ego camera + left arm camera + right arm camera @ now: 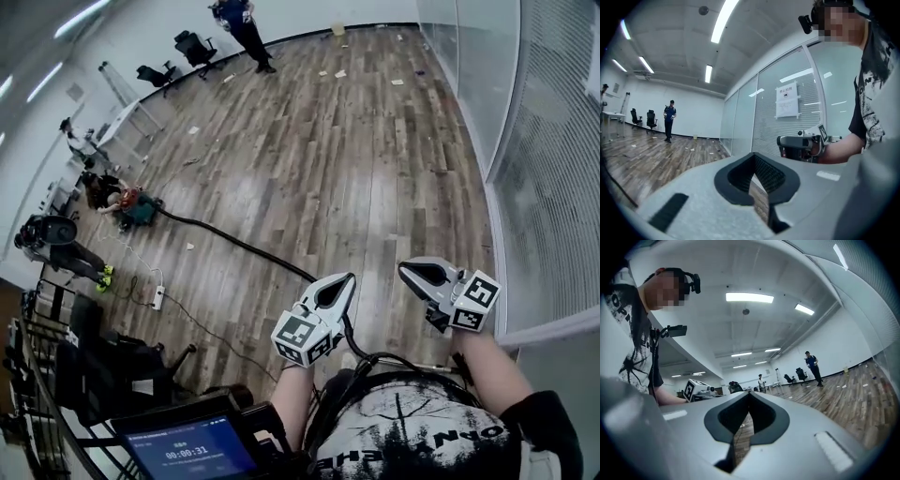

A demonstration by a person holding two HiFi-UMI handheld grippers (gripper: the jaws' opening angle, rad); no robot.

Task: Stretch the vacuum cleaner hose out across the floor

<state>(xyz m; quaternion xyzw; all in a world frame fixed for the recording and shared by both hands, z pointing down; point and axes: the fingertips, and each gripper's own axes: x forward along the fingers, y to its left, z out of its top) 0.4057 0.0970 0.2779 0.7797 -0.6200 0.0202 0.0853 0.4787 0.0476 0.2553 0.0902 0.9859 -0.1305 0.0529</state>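
A black vacuum hose (230, 240) lies on the wooden floor, running from a teal and red vacuum cleaner (139, 208) at the left toward me. Its near end passes behind my left gripper (339, 287). That gripper is raised in front of my chest, shut and empty; in its own view (753, 164) the jaws meet with nothing between them. My right gripper (414, 273) is held up beside it, also shut and empty, as its own view (749, 401) shows. Each gripper view catches the other gripper (801, 142) (696, 389). Neither touches the hose.
A glass wall with blinds (530, 150) runs along the right. Scraps of paper (339, 73) litter the far floor. A standing person (246, 30) and office chairs (193, 47) are at the back. A power strip (157, 298), a crouching person (61, 246) and dark equipment crowd the left.
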